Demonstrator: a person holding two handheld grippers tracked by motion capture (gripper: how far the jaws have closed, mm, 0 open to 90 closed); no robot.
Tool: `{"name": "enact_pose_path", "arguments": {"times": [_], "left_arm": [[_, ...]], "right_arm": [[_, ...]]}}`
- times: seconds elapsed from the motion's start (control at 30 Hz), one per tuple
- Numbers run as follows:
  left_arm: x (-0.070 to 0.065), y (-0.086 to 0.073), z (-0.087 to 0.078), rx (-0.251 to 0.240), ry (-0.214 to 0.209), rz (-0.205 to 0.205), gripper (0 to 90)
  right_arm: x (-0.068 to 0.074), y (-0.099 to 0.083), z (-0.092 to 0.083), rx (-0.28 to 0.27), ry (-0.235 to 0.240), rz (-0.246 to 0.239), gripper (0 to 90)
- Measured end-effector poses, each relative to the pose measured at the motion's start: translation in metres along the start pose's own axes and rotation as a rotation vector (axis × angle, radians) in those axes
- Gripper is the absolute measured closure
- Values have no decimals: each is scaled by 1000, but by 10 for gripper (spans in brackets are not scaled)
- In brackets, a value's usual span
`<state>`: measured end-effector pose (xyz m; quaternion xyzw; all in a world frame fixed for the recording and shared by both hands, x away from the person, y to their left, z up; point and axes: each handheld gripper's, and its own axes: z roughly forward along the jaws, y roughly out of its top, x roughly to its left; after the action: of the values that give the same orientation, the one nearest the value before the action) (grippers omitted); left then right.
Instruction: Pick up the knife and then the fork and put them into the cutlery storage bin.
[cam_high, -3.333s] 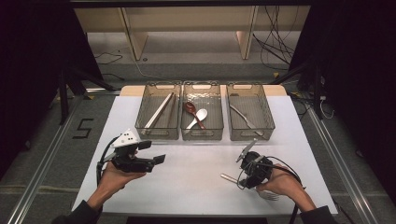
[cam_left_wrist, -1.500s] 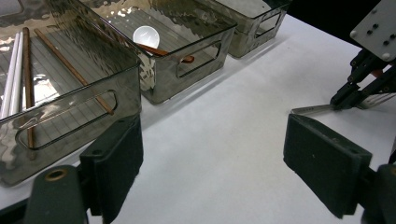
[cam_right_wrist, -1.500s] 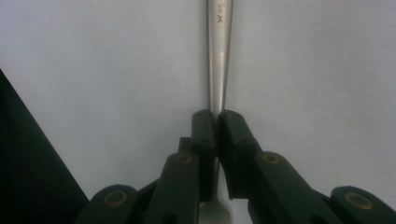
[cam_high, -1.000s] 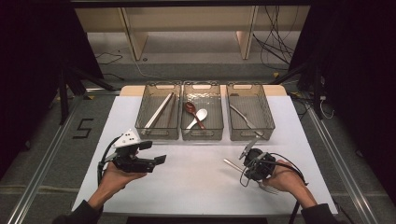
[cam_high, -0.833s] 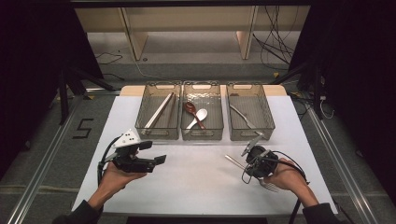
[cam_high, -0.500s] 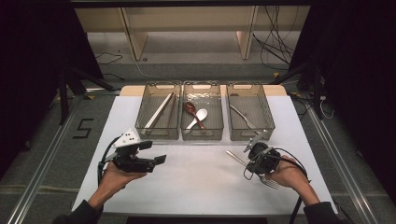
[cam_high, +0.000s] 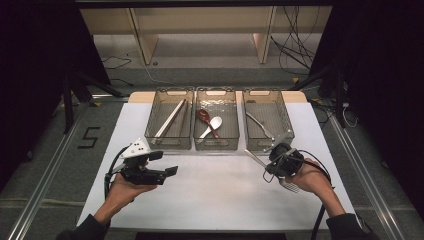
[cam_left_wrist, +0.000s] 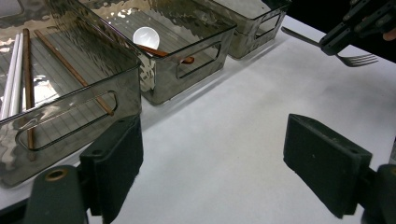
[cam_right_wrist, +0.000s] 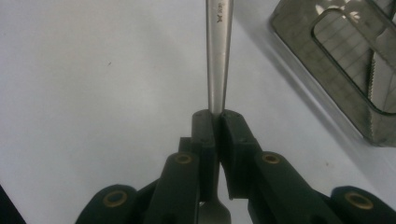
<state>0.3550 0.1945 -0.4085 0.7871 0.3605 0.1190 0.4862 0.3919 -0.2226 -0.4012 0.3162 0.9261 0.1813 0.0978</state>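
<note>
Clamped tight on the flat handle of a silver metal fork (cam_right_wrist: 218, 56), our right gripper (cam_high: 281, 159) hovers just above the white table top (cam_high: 220, 195) near the front of the right-hand bin; in the right gripper view the jaws pinch the handle midway, and the stamped mark on the metal is too blurred for us to read. The fork's tines stick out behind the gripper toward our right hand (cam_high: 310, 177), the handle tip forward and left. Our left gripper (cam_high: 162, 171) is held over the table's left side with its jaws wide apart and nothing between them. Beyond stand three smoky translucent plastic bins (cam_high: 218, 145) in a row. The left one holds brown and white chopsticks (cam_left_wrist: 18, 70), partly cut off at the edge of the left gripper view. The middle one holds a white spoon (cam_high: 212, 125) and a dark reddish-brown spoon (cam_high: 205, 117). The right bin holds a silver utensil (cam_high: 260, 125) we cannot identify. A black "5" (cam_high: 89, 137) is marked on the floor at left.
</note>
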Motion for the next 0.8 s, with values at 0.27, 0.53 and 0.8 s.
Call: {"name": "enact_pose_path", "arguments": {"times": [0.27,0.53,0.8], "left_arm": [[0,0,0,4,2,-4,193],[1,0,0,3,1,-1,193],[1,0,0,1,3,-2,193]], "right_arm": [[-8,4,-2,-17,-8,10,849],[-18,8,-9,-54,-37,34,849],[-27,10,-18,-85,-66,59,848]]}}
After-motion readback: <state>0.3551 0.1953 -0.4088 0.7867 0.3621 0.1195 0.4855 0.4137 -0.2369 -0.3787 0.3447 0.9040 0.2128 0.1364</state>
